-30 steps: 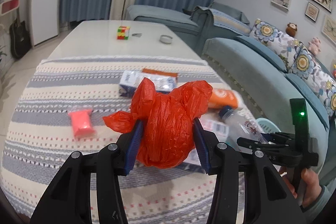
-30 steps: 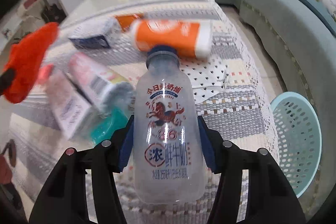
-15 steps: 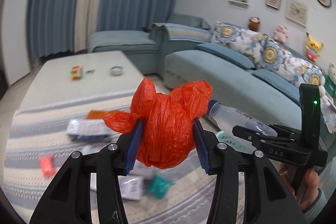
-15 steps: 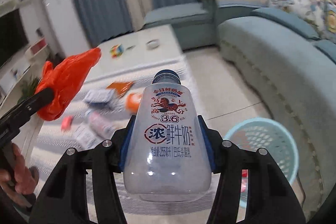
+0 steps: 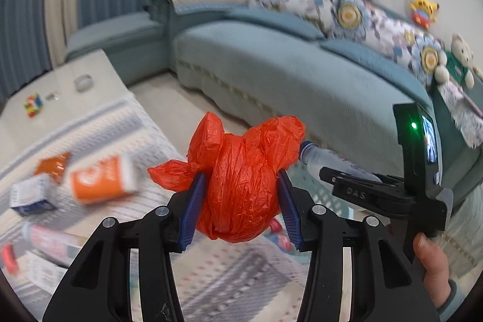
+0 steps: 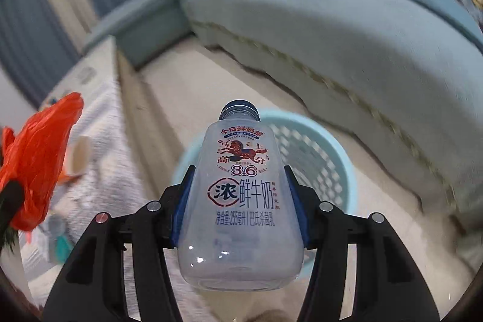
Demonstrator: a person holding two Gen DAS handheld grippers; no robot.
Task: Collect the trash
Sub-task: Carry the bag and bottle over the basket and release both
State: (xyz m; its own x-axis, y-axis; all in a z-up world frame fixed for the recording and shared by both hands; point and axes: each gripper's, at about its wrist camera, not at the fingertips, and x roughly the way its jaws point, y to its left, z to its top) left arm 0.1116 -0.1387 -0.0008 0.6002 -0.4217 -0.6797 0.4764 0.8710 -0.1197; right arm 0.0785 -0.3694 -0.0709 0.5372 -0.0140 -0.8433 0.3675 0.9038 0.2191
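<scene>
Orange plastic bag (image 5: pixel 241 186): we are clamping it in the left gripper (image 5: pixel 240 207); the right gripper (image 6: pixel 238 213) is grasping a milk bottle (image 6: pixel 241 201) above the basket (image 6: pixel 329 159).

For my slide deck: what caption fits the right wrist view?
Right gripper holds an empty milk bottle above the blue basket.

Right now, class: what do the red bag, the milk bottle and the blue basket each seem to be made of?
Red bag: thin plastic film, glossy; it crumples into fine shiny creases between the left gripper fingers.
Milk bottle: clear, slightly frosted plastic, probably; highlights show near its base and print sits on the surface.
Blue basket: likely moulded plastic, matte, with a regular lattice of holes.
</scene>
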